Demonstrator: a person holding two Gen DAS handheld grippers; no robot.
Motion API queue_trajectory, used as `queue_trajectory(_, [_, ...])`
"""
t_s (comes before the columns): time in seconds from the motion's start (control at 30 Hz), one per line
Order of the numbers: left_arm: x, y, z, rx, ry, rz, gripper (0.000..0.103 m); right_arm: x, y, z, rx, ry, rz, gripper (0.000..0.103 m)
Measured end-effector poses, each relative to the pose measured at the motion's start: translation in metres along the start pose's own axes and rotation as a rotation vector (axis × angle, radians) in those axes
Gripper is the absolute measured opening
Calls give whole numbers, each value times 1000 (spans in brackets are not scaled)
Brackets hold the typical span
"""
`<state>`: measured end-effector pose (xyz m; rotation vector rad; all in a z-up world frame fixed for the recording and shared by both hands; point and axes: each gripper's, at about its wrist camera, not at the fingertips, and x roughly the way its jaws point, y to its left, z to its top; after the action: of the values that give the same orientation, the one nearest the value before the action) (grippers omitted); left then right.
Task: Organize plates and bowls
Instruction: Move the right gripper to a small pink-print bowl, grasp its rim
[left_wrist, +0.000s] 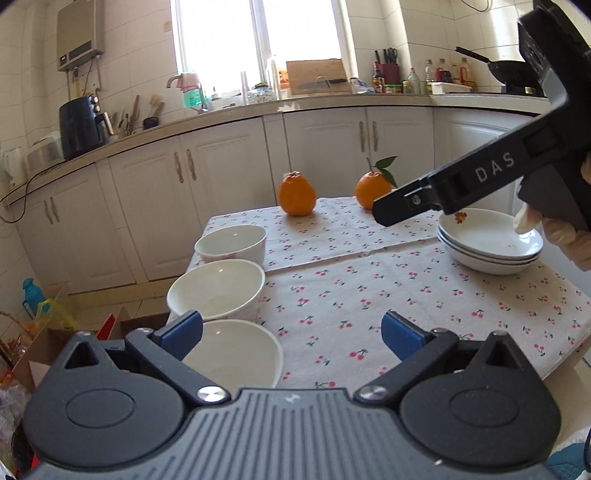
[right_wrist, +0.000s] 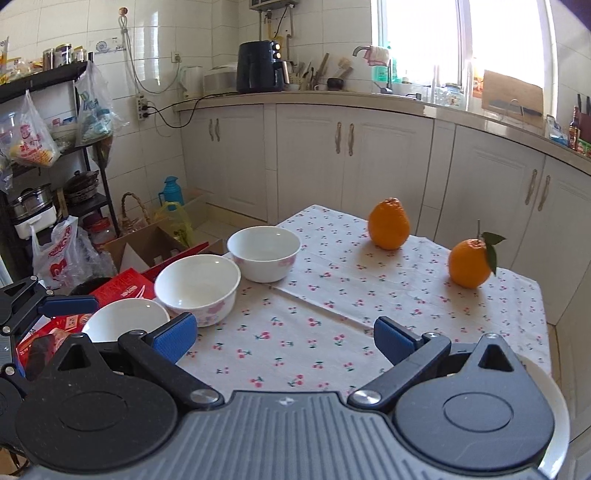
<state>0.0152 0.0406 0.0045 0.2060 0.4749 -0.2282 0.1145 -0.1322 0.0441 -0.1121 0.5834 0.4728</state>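
Left gripper (left_wrist: 291, 338) at bottom centre of its view, blue fingers spread wide, nothing between them; right gripper (right_wrist: 284, 338) same in its view, jaws apart and empty over the cherry-print tablecloth (left_wrist: 369, 295). Lower left of the left view: three white bowls in a row along the cloth edge, near bowl (left_wrist: 240, 354) partly behind the left finger, middle bowl (left_wrist: 218, 288), far bowl (left_wrist: 232, 243). Right of frame, stack of plates (left_wrist: 487, 243) under the other gripper's arm; two oranges (left_wrist: 297, 194) at far table edge.
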Motion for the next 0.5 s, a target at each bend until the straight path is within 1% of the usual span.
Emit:
queue_trajectory(0.13, [-3, 18, -16, -27, 11, 36, 102, 13, 19, -2, 7, 22, 62, 103])
queue_trajectory(0.2, [-3, 26, -24, -45, 22, 46, 102, 19, 27, -3, 3, 33, 77, 103])
queue_trajectory(0.3, [0, 36, -34, -63, 42, 46, 102, 25, 36, -3, 6, 43, 114, 103])
queue_trajectory(0.37, [3, 41, -41, -64, 60, 40, 102, 31, 41, -3, 9, 56, 150, 103])
queue_trajectory(0.5, [10, 47, -53, -63, 94, 31, 102, 47, 52, -3, 9, 87, 190, 103])
